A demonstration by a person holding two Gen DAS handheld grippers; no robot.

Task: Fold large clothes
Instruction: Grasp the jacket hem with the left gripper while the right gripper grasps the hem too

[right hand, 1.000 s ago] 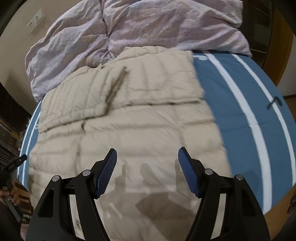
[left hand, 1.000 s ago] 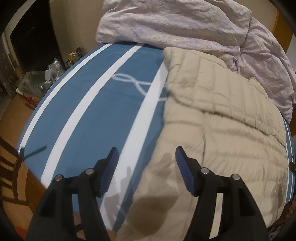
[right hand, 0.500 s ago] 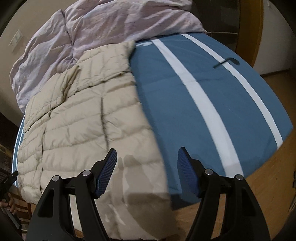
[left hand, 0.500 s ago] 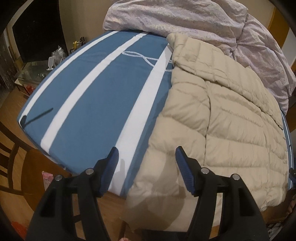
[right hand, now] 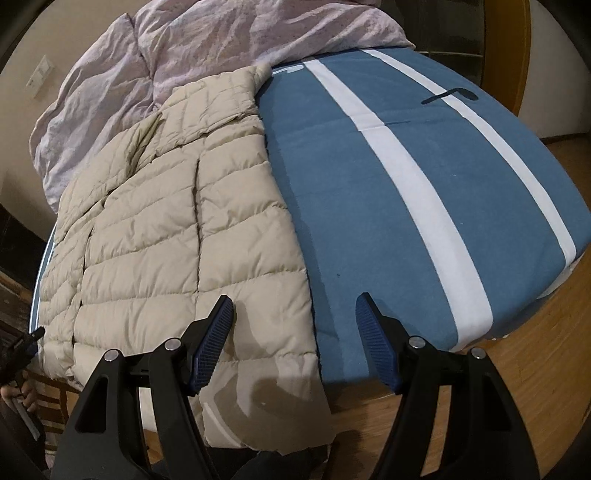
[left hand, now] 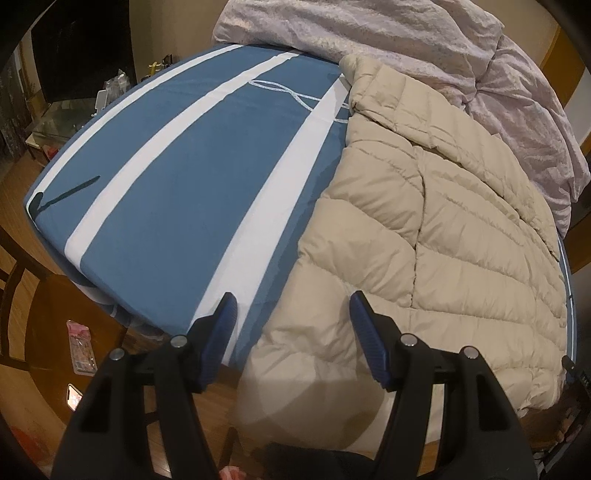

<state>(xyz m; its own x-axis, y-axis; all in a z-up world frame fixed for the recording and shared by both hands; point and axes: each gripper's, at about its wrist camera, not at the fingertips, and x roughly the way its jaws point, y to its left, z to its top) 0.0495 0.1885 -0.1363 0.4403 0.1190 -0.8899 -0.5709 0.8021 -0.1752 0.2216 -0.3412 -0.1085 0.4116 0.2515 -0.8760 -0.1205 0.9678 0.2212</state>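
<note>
A beige quilted puffer jacket (left hand: 436, 236) lies flat on the blue bed sheet with white stripes (left hand: 177, 192), its hem hanging over the near edge. My left gripper (left hand: 291, 310) hovers open above the jacket's near left corner, with nothing between its fingers. In the right wrist view the jacket (right hand: 177, 229) fills the left side of the sheet (right hand: 406, 206). My right gripper (right hand: 294, 306) stands open over the jacket's near right edge, its left finger above the fabric and its right finger above bare sheet. The other gripper (right hand: 22, 343) shows at the far left.
A crumpled lilac duvet (left hand: 388, 33) is heaped at the head of the bed, behind the jacket's collar. Wooden floor (right hand: 517, 387) runs around the bed. A dark wooden chair (left hand: 22, 295), small packets on the floor (left hand: 79, 347) and a glass table (left hand: 62, 114) stand to the left.
Both grippers have drawn back toward the foot of the bed and spread apart, the left to the jacket's left corner and the right to its right edge. Both stay open.
</note>
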